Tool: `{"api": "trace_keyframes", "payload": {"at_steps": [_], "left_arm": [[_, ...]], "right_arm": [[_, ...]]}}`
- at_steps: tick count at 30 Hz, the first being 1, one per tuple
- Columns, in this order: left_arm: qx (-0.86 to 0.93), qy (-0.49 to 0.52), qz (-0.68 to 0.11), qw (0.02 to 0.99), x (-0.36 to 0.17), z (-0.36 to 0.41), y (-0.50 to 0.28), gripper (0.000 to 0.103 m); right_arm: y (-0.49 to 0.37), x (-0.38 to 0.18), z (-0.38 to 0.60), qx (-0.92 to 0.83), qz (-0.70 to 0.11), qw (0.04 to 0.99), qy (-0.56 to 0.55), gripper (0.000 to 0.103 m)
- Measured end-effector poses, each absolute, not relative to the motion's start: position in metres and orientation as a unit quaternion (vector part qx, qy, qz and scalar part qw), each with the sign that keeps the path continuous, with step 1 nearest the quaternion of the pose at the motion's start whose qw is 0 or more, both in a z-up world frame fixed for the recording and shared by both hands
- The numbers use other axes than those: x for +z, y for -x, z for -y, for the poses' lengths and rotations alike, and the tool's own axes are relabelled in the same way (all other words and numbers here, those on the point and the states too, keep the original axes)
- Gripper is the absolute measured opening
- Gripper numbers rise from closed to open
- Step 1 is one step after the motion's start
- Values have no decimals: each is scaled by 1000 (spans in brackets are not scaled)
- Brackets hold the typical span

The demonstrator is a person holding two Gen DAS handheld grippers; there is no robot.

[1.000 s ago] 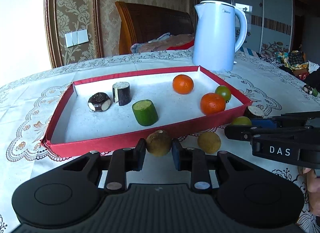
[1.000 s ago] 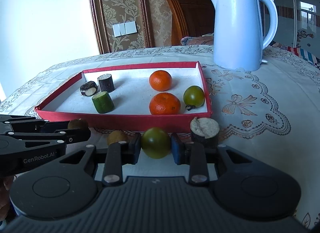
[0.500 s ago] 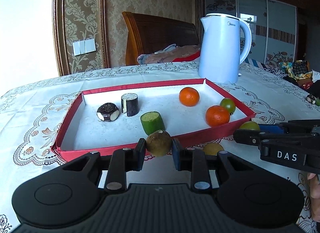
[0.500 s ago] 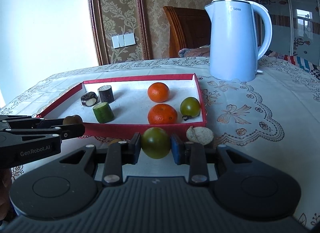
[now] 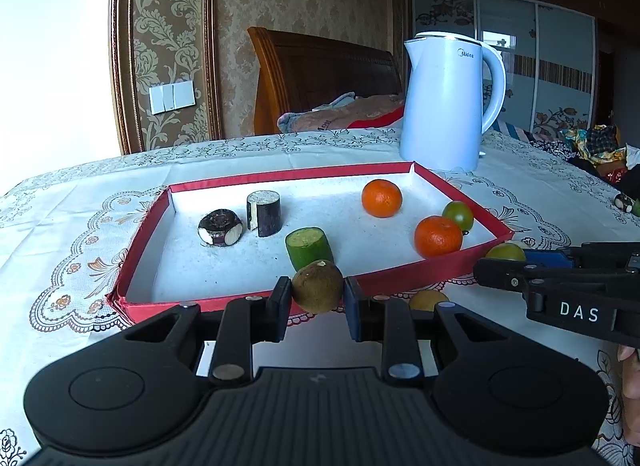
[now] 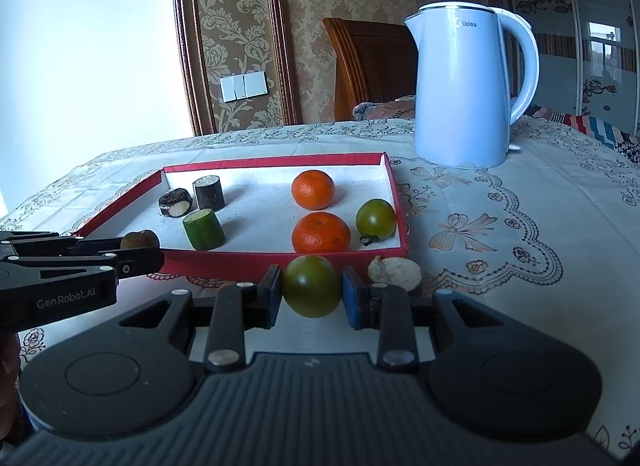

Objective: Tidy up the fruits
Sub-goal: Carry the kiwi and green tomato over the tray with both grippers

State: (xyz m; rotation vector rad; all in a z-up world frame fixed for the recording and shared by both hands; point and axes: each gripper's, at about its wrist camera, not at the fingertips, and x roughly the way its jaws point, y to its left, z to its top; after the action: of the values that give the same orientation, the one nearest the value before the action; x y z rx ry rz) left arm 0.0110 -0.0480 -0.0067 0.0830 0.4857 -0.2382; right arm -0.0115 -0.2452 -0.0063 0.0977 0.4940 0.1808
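- Over the near rim of the red tray [image 5: 248, 302], the left gripper [image 5: 317, 294] pinches a brownish-green fruit [image 5: 318, 286], its rough, dull skin squeezed between both pads and lifted clear of the cloth.
- Just to the right, the right gripper [image 6: 311, 290] clamps a smooth, glossy green fruit [image 6: 311, 285] in front of the tray's front wall.
- Already inside the tray: two pebbly orange tangerines [image 6: 313, 189], a shiny green tomato-like fruit [image 6: 376, 217], a green cut cylinder [image 6: 203, 227] and two dark cut chunks [image 6: 208, 191] showing pale flesh.
- Judging by that, sorting looks well past halfway, with two pieces in hand.
- Yet to go: a yellowish round fruit [image 5: 428, 300] on the lace tablecloth [image 5: 72, 225] outside the tray, and a stubby cut piece [image 6: 395, 272] with a pale, grainy face by the right gripper.
- Tray lining looks white and matte, walls thin red card, so a gentle set-down should do; the round fruits may roll.
- Behind everything, a pale blue kettle [image 6: 464, 89] stands, hard and smooth.
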Motion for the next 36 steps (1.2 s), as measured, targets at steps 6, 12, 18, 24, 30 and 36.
{"api": "trace_keyframes", "payload": {"at_steps": [6,12,18,24,30,36], "left_arm": [[-114,-38,-236,964,-5,47,-10,27],[-105,-32,-235,966,-2,44,-13,27],[-100,-30,-240,965,1,44,-19,27],[-96,-26,-235,967,5,44,-23,27],[-95,-19,-241,966,7,43,-33,27],[-85,-9,-245,966,9,39,-42,27]], "right_arm": [[13,-5,246,85,-240,966,-49,30],[14,0,243,84,-237,967,-38,30],[8,11,239,86,-224,970,-32,30],[-1,18,233,86,-217,972,-23,30],[-12,21,228,87,-217,972,-19,30],[-22,22,223,84,-218,972,-14,30]]}}
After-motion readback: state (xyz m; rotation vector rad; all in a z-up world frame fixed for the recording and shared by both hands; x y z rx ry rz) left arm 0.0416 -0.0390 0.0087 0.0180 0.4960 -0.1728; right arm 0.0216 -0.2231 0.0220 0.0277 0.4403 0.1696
